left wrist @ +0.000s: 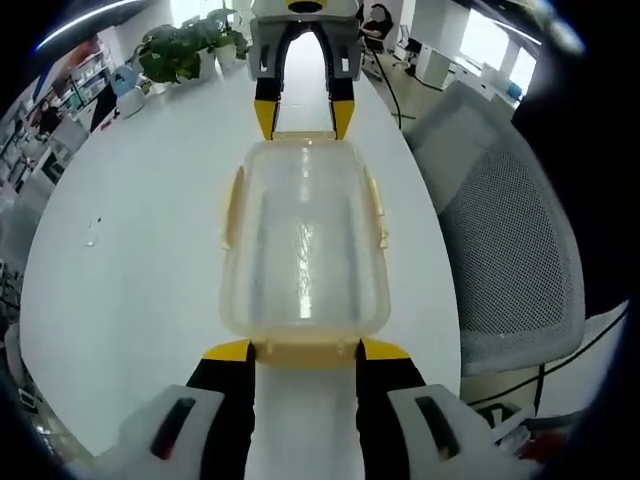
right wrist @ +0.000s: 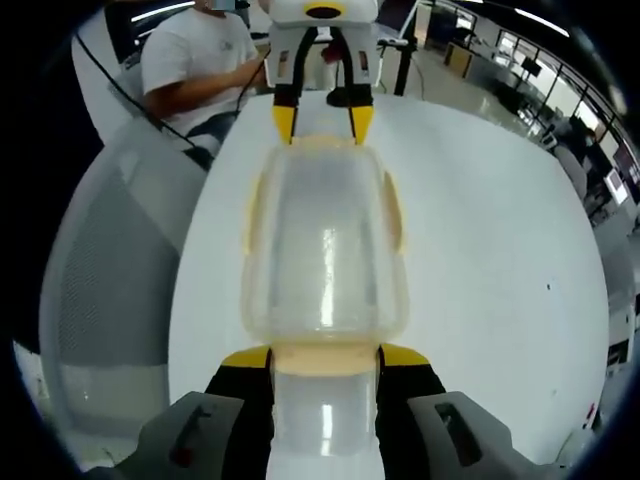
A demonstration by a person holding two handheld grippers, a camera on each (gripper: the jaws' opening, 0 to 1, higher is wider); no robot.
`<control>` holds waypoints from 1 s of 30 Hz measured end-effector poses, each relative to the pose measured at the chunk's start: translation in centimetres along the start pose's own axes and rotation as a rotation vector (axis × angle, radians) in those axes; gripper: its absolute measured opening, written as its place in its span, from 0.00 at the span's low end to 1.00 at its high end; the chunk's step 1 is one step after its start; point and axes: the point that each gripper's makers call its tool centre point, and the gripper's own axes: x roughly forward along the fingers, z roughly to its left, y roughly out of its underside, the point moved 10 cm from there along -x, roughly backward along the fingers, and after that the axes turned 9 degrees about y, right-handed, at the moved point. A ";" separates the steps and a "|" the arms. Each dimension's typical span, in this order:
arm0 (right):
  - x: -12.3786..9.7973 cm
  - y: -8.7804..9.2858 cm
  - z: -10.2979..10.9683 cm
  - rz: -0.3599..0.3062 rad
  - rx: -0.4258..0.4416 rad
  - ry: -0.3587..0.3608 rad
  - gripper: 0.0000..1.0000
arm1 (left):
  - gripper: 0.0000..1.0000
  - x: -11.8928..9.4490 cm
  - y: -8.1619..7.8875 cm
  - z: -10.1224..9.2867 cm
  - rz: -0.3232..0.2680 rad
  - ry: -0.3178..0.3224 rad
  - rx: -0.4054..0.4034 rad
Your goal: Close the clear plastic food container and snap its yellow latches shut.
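clear container (left wrist: 305, 240) sits lid-on at the middle of the white worktop (left wrist: 130, 290), lengthwise between the two grippers. left gripper (left wrist: 305, 352) and right gripper (right wrist: 325, 358) face each other, jaws spread at opposite end yellow latches (left wrist: 305, 352). mesh chair (left wrist: 510, 250) beside worktop.

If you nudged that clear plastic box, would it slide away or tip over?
The container looks empty and thin-walled, so probably light. It sits low and wide on the smooth white table, so it would likely slide rather than tip. A gripper at each end probably helps hold it steady.
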 end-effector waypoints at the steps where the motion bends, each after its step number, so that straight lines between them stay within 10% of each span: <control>1: 0.0 0.1 0.0 0.001 0.001 0.000 0.38 | 0.38 0.1 -0.1 0.0 -0.001 -0.002 0.006; 30: -2.5 4.9 0.1 0.030 0.011 0.005 0.38 | 0.38 2.8 -4.9 0.6 -0.015 0.018 0.020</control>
